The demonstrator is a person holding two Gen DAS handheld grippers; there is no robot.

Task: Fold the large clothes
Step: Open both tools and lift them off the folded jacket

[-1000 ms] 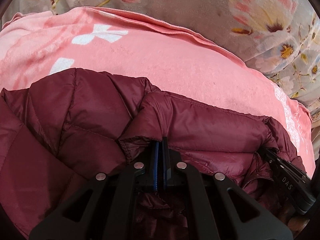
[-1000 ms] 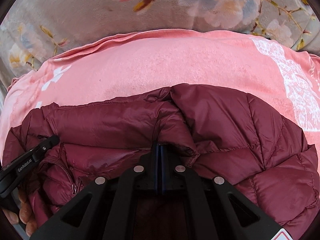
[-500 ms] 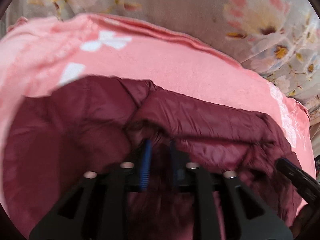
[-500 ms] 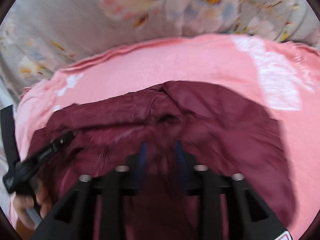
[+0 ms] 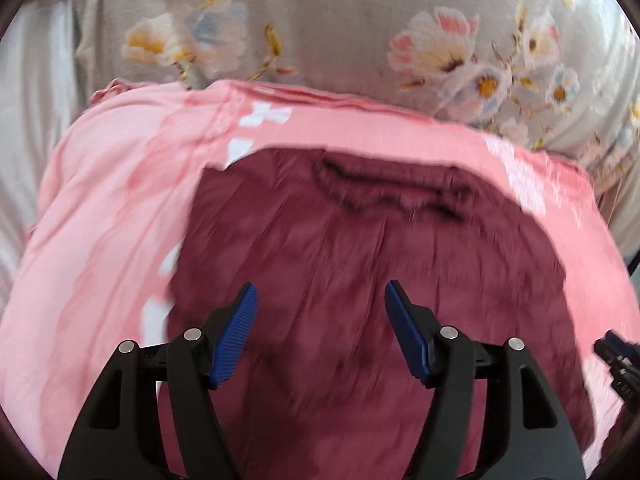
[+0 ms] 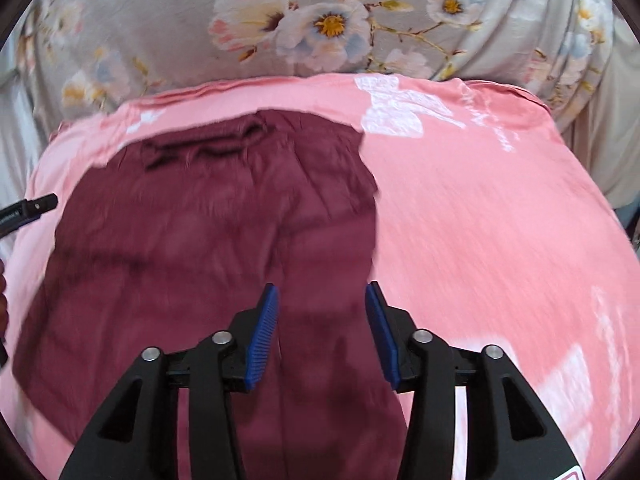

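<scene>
A dark maroon quilted jacket [image 5: 360, 264] lies spread flat on a pink blanket [image 5: 104, 248]; it also shows in the right wrist view [image 6: 192, 248]. My left gripper [image 5: 320, 300] is open and empty, raised above the jacket's middle. My right gripper [image 6: 320, 300] is open and empty above the jacket's right edge. The right gripper's tip shows at the right edge of the left wrist view [image 5: 618, 360]. The left gripper's tip shows at the left edge of the right wrist view [image 6: 28, 210]. Both views are motion-blurred.
The pink blanket [image 6: 500, 240] with white bow prints covers the surface around the jacket. Grey floral bedding [image 5: 360, 28] lies beyond its far edge, also in the right wrist view [image 6: 320, 20].
Both grippers were shut on a fold of the jacket. They have opened, let it go and pulled up and back. The jacket now lies flat.
</scene>
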